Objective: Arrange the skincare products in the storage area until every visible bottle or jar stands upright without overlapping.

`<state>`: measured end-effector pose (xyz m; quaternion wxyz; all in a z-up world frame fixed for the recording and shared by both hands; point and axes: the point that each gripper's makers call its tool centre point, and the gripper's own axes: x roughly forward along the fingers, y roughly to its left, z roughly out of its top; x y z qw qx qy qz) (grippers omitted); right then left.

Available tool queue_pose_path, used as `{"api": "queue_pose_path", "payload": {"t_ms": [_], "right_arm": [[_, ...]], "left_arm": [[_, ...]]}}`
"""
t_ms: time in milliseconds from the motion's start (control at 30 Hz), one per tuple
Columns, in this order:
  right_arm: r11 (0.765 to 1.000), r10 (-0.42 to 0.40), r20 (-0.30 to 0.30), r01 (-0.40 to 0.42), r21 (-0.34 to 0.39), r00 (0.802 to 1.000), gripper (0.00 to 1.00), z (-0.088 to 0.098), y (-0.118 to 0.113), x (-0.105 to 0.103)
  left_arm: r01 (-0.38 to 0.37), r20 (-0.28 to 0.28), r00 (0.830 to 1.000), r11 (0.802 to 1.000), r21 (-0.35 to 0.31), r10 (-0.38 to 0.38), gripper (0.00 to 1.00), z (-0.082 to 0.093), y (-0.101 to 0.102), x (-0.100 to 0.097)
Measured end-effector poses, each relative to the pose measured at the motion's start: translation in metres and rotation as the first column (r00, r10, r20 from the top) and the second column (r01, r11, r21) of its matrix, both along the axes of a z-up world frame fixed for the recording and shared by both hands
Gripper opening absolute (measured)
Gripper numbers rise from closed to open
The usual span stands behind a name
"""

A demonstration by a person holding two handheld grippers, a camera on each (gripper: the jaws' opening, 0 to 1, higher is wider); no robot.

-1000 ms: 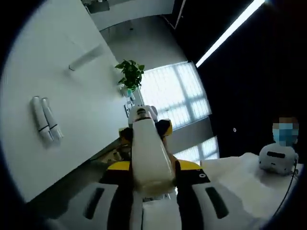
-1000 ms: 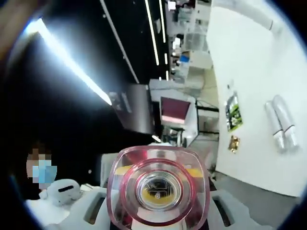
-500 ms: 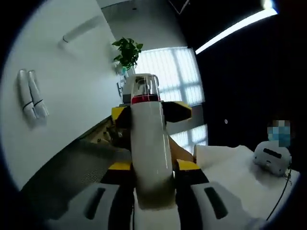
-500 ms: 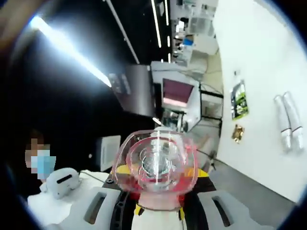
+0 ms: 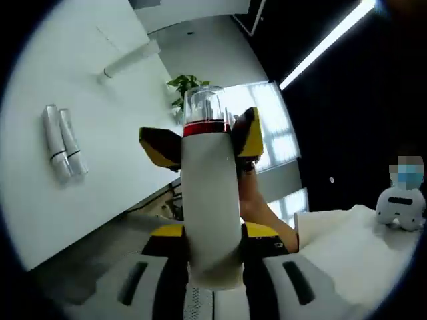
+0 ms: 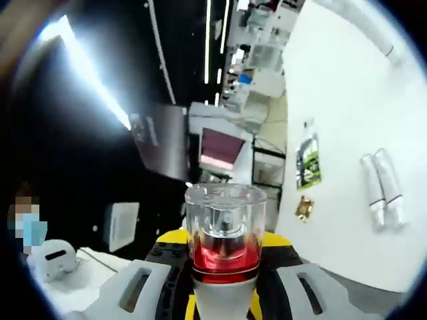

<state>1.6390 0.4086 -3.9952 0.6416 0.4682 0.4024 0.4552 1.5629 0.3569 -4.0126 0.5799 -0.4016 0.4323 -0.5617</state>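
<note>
A white bottle [image 5: 210, 213] with a red band and a clear cap runs up the middle of the left gripper view, held in the air. My left gripper [image 5: 213, 233] is shut on its lower body, with yellow jaws pressed to both sides. Higher up, my right gripper [image 5: 203, 143] comes in from the far side, its yellow fingers [image 5: 160, 145] against the neck just under the red band. In the right gripper view the same bottle [image 6: 225, 230] stands cap up, and my right gripper [image 6: 223, 243] is shut on it below the band.
Both views are tilted towards the walls and ceiling. Two white tubes [image 5: 61, 150] [image 6: 380, 190] hang on a white wall. A plant [image 5: 189, 87], a bright window [image 5: 270, 127] and a light strip [image 5: 327, 43] lie beyond. A white headset [image 5: 400, 207] rests on a white-covered table [image 5: 333, 240].
The bottle has swung: its cap faced the right camera head-on, now it is seen from the side. In the left gripper view the bottle shows longer and the scene has shifted.
</note>
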Motion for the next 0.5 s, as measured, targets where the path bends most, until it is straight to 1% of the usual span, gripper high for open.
{"api": "queue_pose_path", "payload": {"t_ms": [33, 133, 200, 233, 300, 400, 500], "right_arm": [[0.999, -0.003, 0.001, 0.003, -0.033, 1.000, 0.36, -0.005, 0.000, 0.000], [0.997, -0.057, -0.021, 0.056, -0.048, 0.998, 0.36, -0.011, -0.001, 0.006], [0.988, -0.129, -0.010, 0.128, -0.090, 0.992, 0.36, -0.021, -0.002, 0.013], [0.984, -0.147, -0.010, 0.145, -0.104, 0.989, 0.37, -0.025, -0.002, 0.014], [0.975, -0.182, -0.008, 0.179, -0.133, 0.983, 0.37, -0.033, -0.002, 0.017], [0.959, -0.227, 0.015, 0.226, -0.170, 0.974, 0.38, -0.039, -0.005, 0.020], [0.932, -0.263, 0.083, 0.276, -0.237, 0.961, 0.38, -0.044, -0.011, 0.022]], "left_arm": [[-0.009, 0.013, 1.000, 1.000, 0.020, 0.008, 0.24, -0.004, 0.001, 0.001], [-0.050, -0.010, 0.999, 0.998, 0.025, 0.051, 0.24, -0.007, 0.003, 0.006], [-0.079, -0.020, 0.997, 0.996, 0.041, 0.080, 0.24, -0.011, 0.005, 0.010], [-0.093, -0.025, 0.995, 0.994, 0.050, 0.094, 0.24, -0.014, 0.005, 0.011], [-0.117, -0.016, 0.993, 0.990, 0.078, 0.119, 0.24, -0.020, 0.006, 0.014], [-0.147, 0.005, 0.989, 0.981, 0.124, 0.147, 0.24, -0.030, 0.007, 0.019], [-0.152, 0.034, 0.988, 0.974, 0.170, 0.148, 0.24, -0.035, 0.007, 0.023]]}}
